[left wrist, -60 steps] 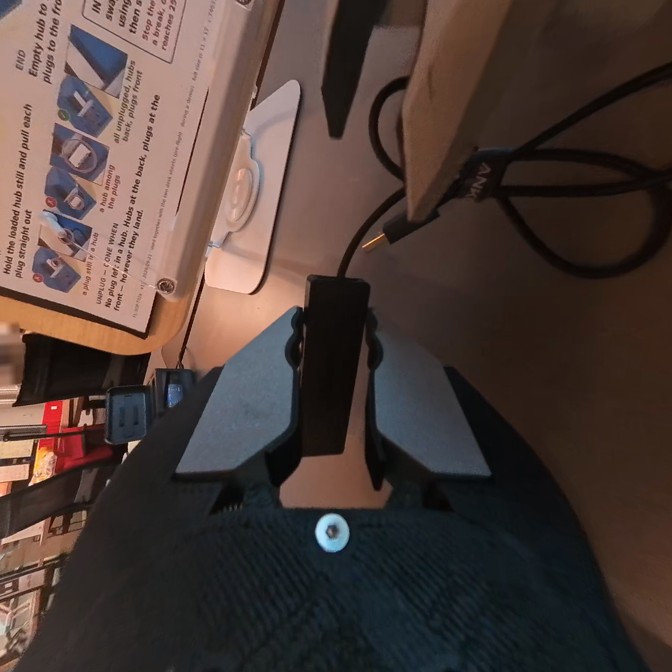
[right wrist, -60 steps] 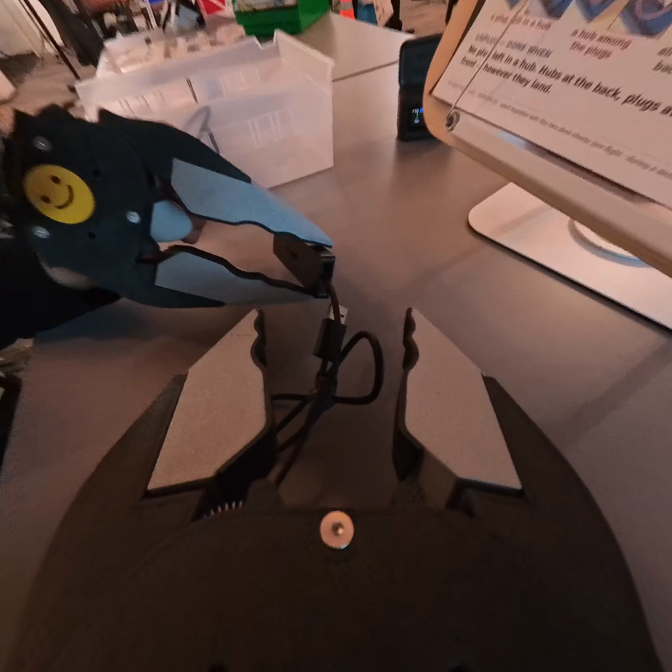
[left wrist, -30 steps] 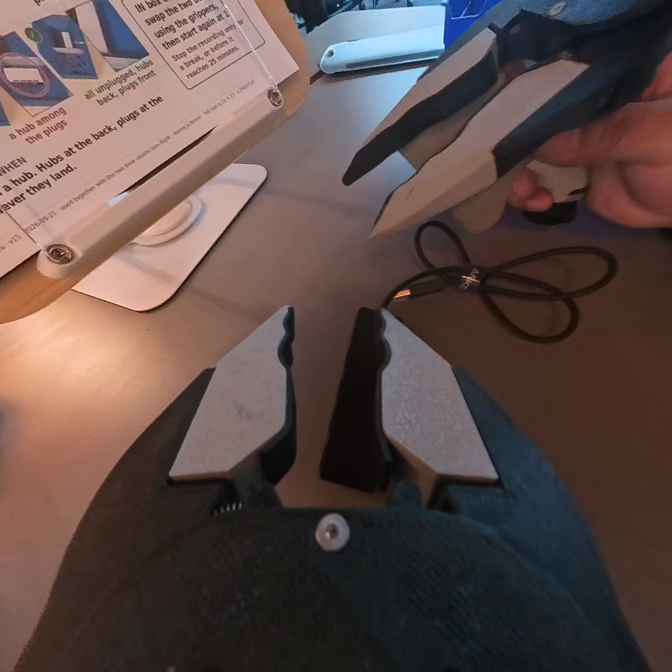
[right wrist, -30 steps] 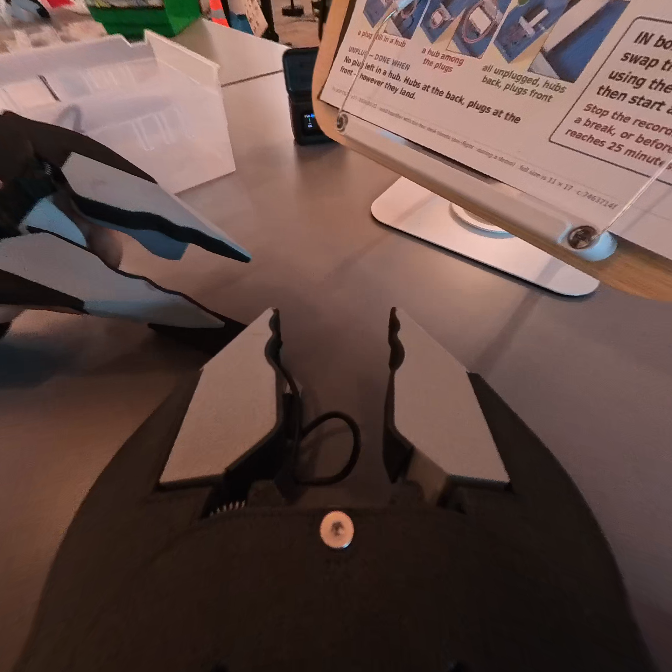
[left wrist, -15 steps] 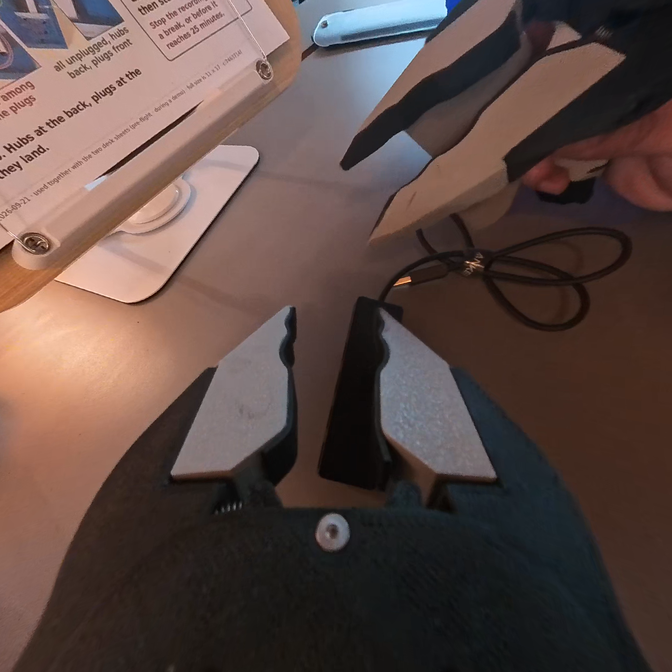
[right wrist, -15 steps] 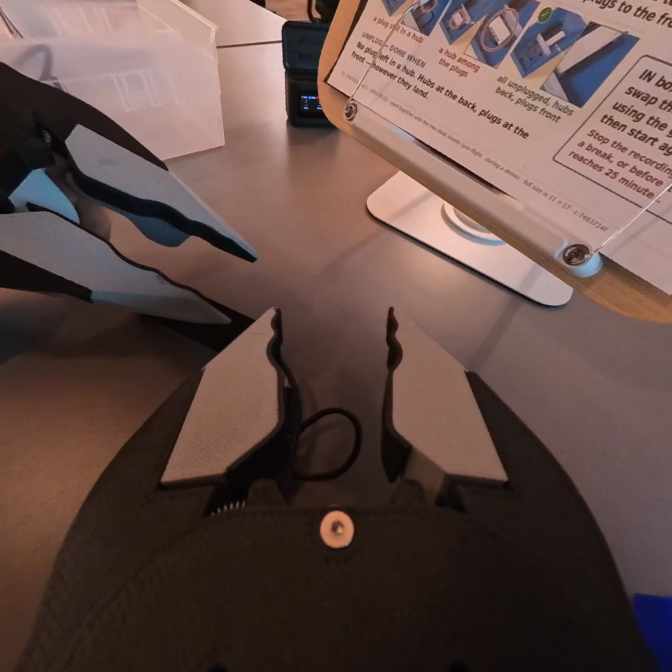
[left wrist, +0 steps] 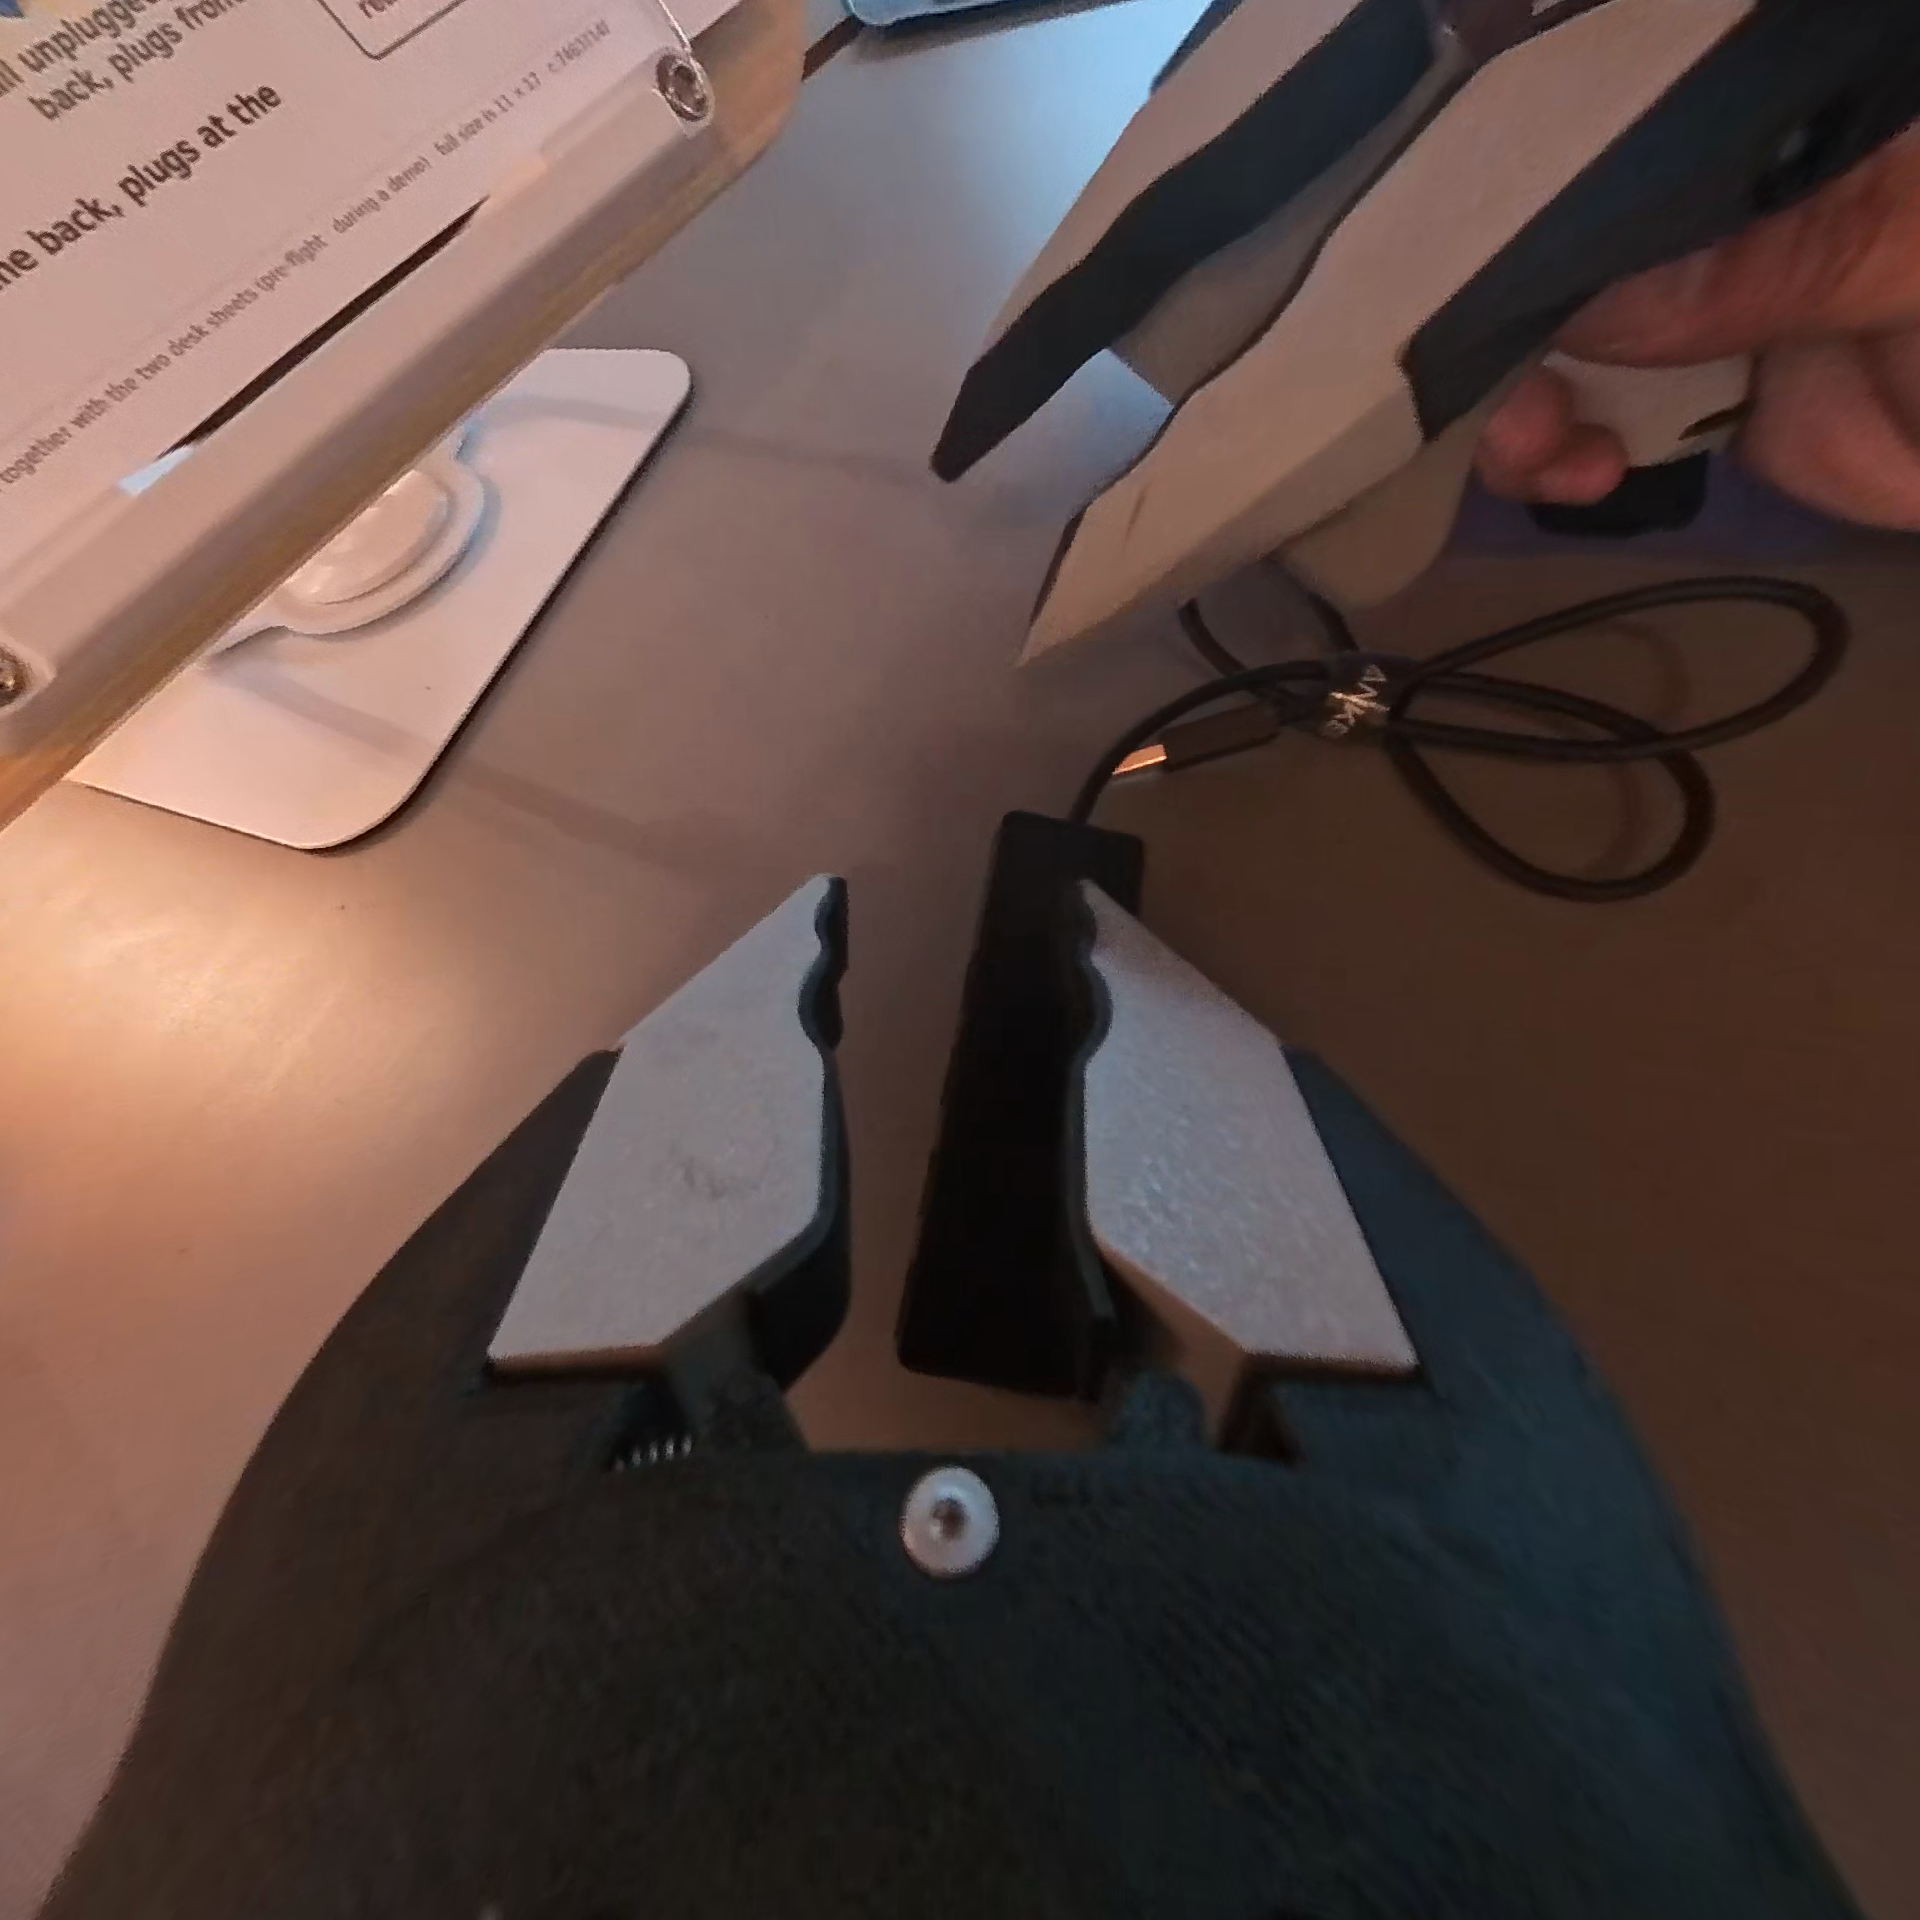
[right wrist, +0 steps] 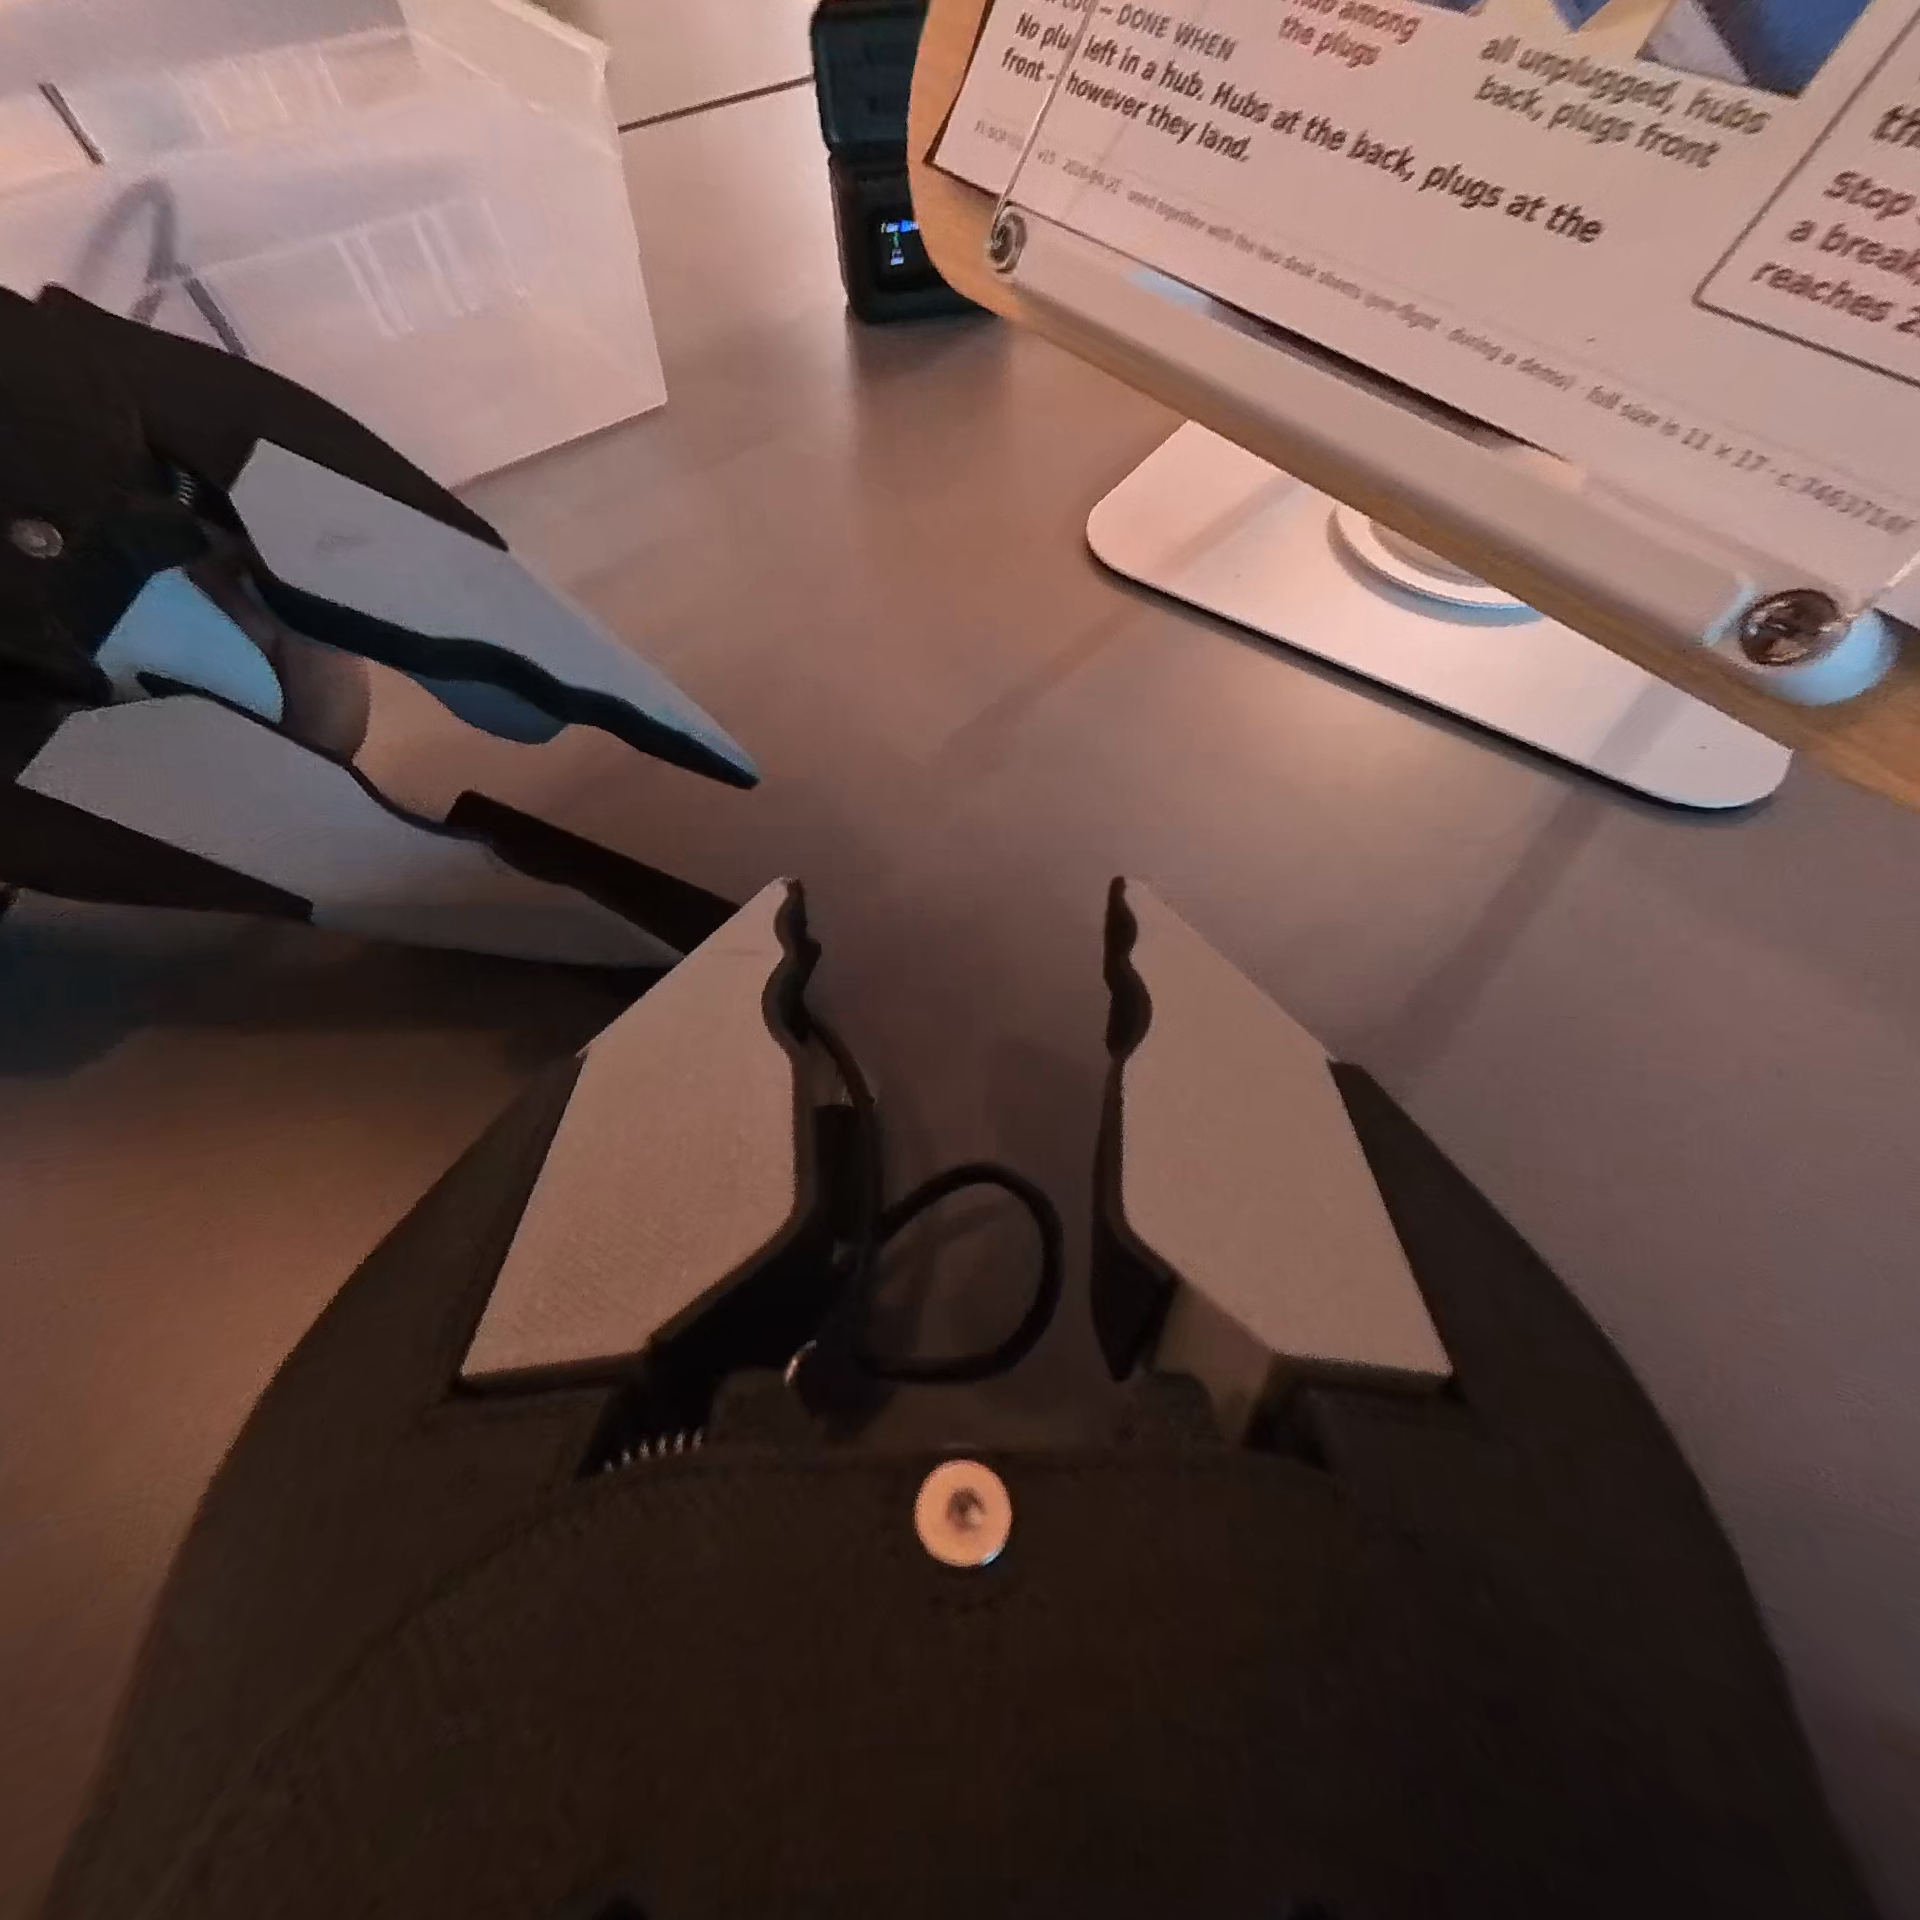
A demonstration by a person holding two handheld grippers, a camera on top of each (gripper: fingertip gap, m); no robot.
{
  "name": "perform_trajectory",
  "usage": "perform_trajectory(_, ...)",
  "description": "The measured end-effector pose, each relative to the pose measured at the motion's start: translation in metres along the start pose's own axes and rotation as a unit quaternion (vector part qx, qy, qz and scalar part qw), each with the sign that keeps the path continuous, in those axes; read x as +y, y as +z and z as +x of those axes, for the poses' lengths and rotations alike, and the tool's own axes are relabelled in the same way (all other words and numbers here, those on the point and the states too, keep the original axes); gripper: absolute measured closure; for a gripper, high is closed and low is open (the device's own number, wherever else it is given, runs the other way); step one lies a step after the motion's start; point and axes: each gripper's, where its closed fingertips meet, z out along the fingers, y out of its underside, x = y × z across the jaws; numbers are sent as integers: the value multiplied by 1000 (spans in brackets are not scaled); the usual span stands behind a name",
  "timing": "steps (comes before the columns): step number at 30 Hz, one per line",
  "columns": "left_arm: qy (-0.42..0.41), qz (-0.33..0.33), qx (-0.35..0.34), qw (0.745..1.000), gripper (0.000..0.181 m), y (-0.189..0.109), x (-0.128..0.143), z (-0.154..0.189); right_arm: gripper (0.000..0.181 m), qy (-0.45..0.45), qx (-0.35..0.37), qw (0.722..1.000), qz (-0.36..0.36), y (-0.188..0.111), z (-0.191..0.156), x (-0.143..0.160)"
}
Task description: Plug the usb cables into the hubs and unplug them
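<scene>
Black hub (left wrist: 1023,1122) lying on the table (left wrist: 416,1039), resting against one finger of the parted left gripper (left wrist: 961,904), its bundled cable (left wrist: 1455,727) at two o'clock, right gripper (right wrist: 956,904) spread wide above that cable, gripping nothing.

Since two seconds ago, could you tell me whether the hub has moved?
Yes. The hub was clamped in the left gripper above the table; now it lies against one finger, jaws apart.
</scene>
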Motion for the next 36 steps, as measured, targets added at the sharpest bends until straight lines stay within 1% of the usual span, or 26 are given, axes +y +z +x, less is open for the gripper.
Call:
perform_trajectory(6, 27, -11, 10, 1000, 142, 3, 2, 10, 128, -48, 13, 998, -25, 7, -4, 7)
perform_trajectory(10, 29, 20, 27, 999, 149, -3, -9, 22, 127, -32, 10, 999, -29, 9, 0, 11)
perform_trajectory(11, 28, 21, 23, 999, 148, -6, -11, 23, 128, -26, 10, 999, -29, 8, 2, 12)
perform_trajectory(13, 34, 13, 17, 999, 136, -17, -12, 32, 128, -11, 8, 999, -29, 7, 6, 13)
perform_trajectory(14, 51, 12, 15, 999, 141, -27, -12, 38, 127, -2, 5, 1000, -31, 7, 7, 15)
perform_trajectory(15, 71, 9, 24, 997, 153, -38, -11, 47, 127, 9, 1, 999, -34, 8, 8, 16)
perform_trajectory(16, 89, 4, 45, 995, 163, -52, -9, 58, 127, 18, -2, 999, -36, 8, 9, 17)
perform_trajectory(17, 100, -4, 63, 993, 168, -68, -7, 66, 127, 24, -5, 999, -37, 8, 9, 18)
perform_trajectory(20, 107, -28, 89, 990, 166, -125, -5, 68, 128, 29, -10, 999, -34, 7, 7, 16)
perform_trajectory(21, 103, -42, 96, 989, 164, -145, -3, 63, 129, 25, -9, 999, -32, 6, 6, 15)
perform_trajectory(22, 99, -68, 97, 988, 157, -166, 2, 53, 131, 19, -6, 999, -30, 5, 6, 14)
perform_trajectory(23, 98, -97, 79, 987, 153, -185, 9, 34, 132, 13, -2, 999, -29, 4, 6, 13)
perform_trajectory(25, 108, -164, 8, 980, 152, -222, 29, -21, 133, 1, 6, 1000, -29, 3, 7, 13)
perform_trajectory(27, 96, -231, -38, 967, 151, -256, 58, -74, 133, -4, 12, 999, -31, 3, 8, 13)
perform_trajectory(28, 72, -265, -40, 961, 150, -271, 77, -93, 133, -5, 14, 999, -32, 3, 8, 14)
perform_trajectory(29, 50, -295, -23, 954, 146, -282, 96, -105, 133, -4, 14, 999, -32, 2, 8, 14)
perform_trajectory(30, 37, -316, 6, 948, 143, -289, 114, -110, 133, -2, 15, 999, -33, 2, 9, 15)
perform_trajectory(31, 31, -328, 37, 944, 143, -293, 131, -110, 133, 0, 15, 999, -33, 2, 9, 16)
perform_trajectory(32, 34, -345, 56, 936, 151, -295, 149, -111, 133, 3, 16, 999, -33, 2, 10, 16)
perform_trajectory(33, 45, -369, 61, 926, 153, -296, 167, -114, 133, 6, 16, 999, -32, 1, 11, 16)
perform_trajectory(34, 57, -392, 60, 916, 149, -295, 183, -118, 133, 9, 16, 999, -31, 0, 11, 16)
perform_trajectory(36, 70, -423, 66, 901, 146, -289, 207, -122, 133, 14, 16, 999, -26, -1, 12, 16)
